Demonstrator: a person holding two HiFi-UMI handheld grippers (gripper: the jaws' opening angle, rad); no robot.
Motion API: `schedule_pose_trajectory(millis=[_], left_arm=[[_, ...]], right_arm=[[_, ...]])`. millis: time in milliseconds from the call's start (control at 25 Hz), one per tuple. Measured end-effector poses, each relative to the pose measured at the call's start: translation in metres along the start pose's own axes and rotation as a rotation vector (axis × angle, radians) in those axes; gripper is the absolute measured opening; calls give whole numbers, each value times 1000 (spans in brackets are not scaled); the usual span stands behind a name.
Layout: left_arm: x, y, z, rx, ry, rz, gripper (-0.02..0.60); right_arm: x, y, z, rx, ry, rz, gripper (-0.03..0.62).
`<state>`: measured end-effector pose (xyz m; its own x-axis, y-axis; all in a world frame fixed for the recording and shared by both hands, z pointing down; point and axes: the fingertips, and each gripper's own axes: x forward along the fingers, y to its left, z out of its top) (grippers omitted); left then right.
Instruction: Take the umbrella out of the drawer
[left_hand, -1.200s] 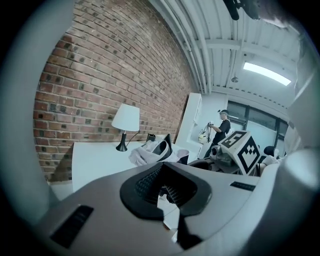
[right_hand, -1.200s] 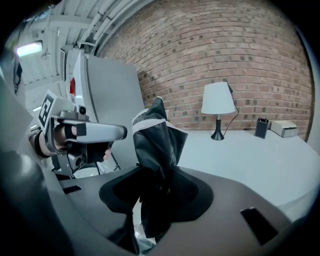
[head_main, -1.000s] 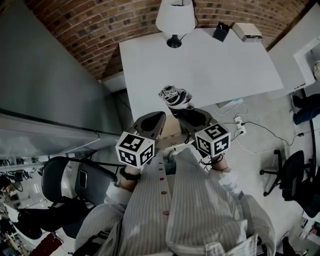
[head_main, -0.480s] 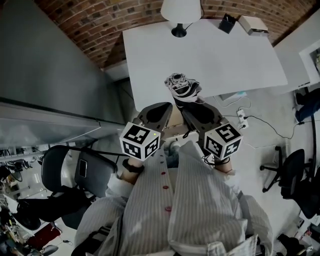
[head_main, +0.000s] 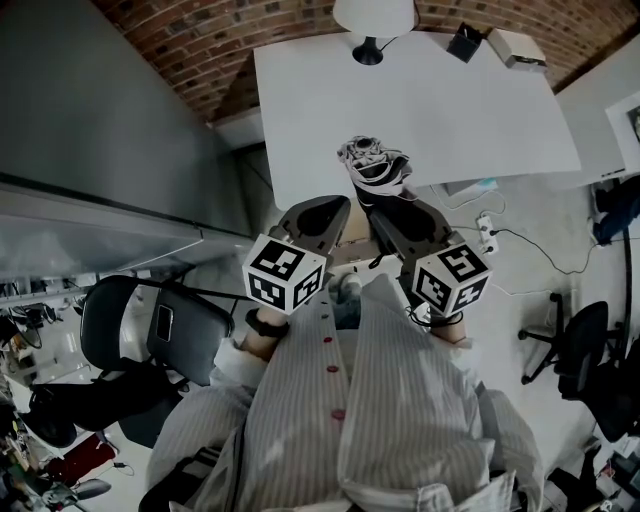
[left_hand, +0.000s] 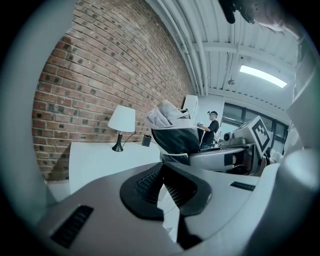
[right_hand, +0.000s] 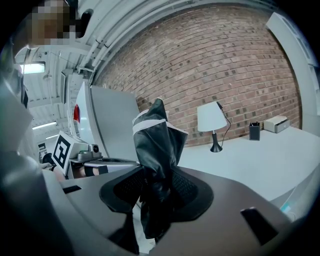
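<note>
The folded umbrella (head_main: 372, 165), black with white trim, sticks up out of my right gripper (head_main: 387, 202), whose jaws are shut on its lower part. It hangs over the near edge of the white table (head_main: 470, 120). In the right gripper view its fabric (right_hand: 156, 150) is bunched between the two pads and hangs below them. My left gripper (head_main: 322, 208) is beside it on the left, shut with nothing in it. The left gripper view shows its ribbed pads (left_hand: 147, 184) close together and the umbrella (left_hand: 172, 132) off to the right. The drawer is hidden behind the grippers.
A white-shaded lamp (head_main: 372, 15), a small black box (head_main: 466, 42) and a white box (head_main: 517, 47) stand at the table's far edge. A grey wall panel (head_main: 100, 130) is on the left. A black chair (head_main: 150, 330) is near left, an office chair (head_main: 575, 345) right, and a power strip (head_main: 487, 235) lies on the floor.
My right gripper has risen a little with the umbrella in it, towards the table. The left gripper has stayed about where it was.
</note>
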<state>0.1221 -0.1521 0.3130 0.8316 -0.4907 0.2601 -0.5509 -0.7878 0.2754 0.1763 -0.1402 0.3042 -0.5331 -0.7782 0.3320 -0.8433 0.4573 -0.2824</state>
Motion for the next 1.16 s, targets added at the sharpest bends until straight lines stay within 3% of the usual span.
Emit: schedule_pose_trajectory(millis=[800,1160], left_arm=[[-2,-9,-3,-8,29,-49,9],[3,-24,1,22,20,-158,9]], right_arm=[[-1,5,-6,-26,27,2,167],[-8,5,-7,-18,9,-12,167]])
